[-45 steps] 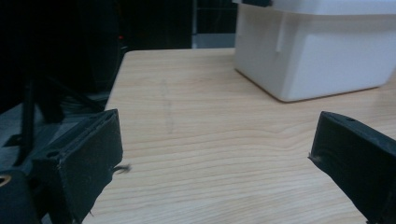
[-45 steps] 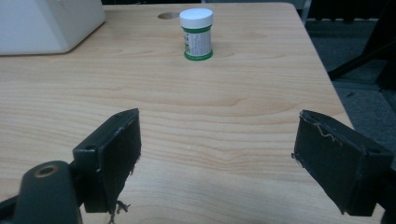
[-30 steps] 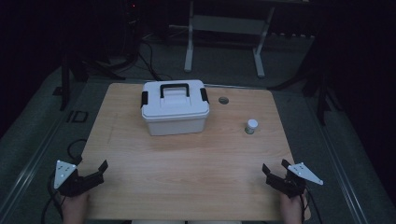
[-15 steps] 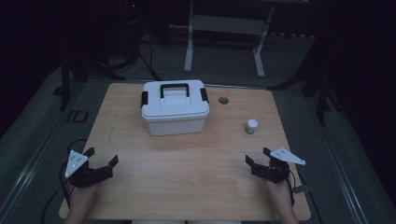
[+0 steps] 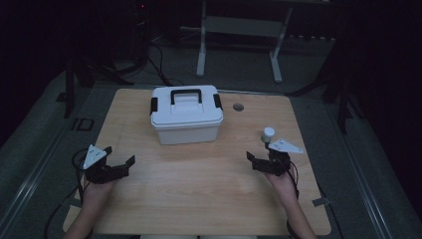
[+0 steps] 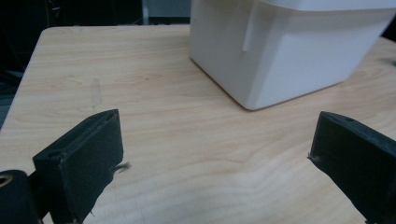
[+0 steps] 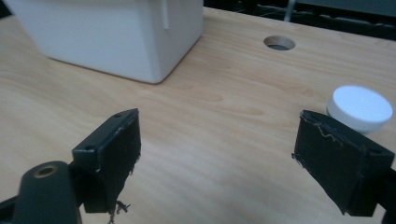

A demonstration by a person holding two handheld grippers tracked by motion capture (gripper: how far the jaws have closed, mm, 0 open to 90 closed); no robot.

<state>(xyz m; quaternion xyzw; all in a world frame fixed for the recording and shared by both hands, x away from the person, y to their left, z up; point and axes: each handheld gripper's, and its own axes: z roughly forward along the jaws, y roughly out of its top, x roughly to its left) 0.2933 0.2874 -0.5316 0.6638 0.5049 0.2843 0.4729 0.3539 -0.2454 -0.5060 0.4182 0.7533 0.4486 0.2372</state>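
Observation:
A white lidded box point(image 5: 186, 114) with a black handle and black side latches stands at the back middle of the wooden table point(image 5: 199, 184). A small white-capped jar point(image 5: 268, 134) stands to its right. My left gripper point(image 5: 119, 167) hovers open over the table's left front, its jaws wide apart and empty, aimed at the box point(image 6: 289, 46). My right gripper point(image 5: 259, 160) is open and empty too, just in front of the jar point(image 7: 358, 106), whose cap shows behind the right jaw. The box point(image 7: 112, 32) lies ahead to its left.
A round cable hole point(image 5: 238, 106) sits in the tabletop right of the box, seen as the hole point(image 7: 279, 43) in the right gripper view. Dark floor, cables and a metal stand frame point(image 5: 239, 30) lie beyond the table's far edge.
Both grippers have moved forward from the table's front corners toward the middle. The right one has come up close to the jar. Both stay open.

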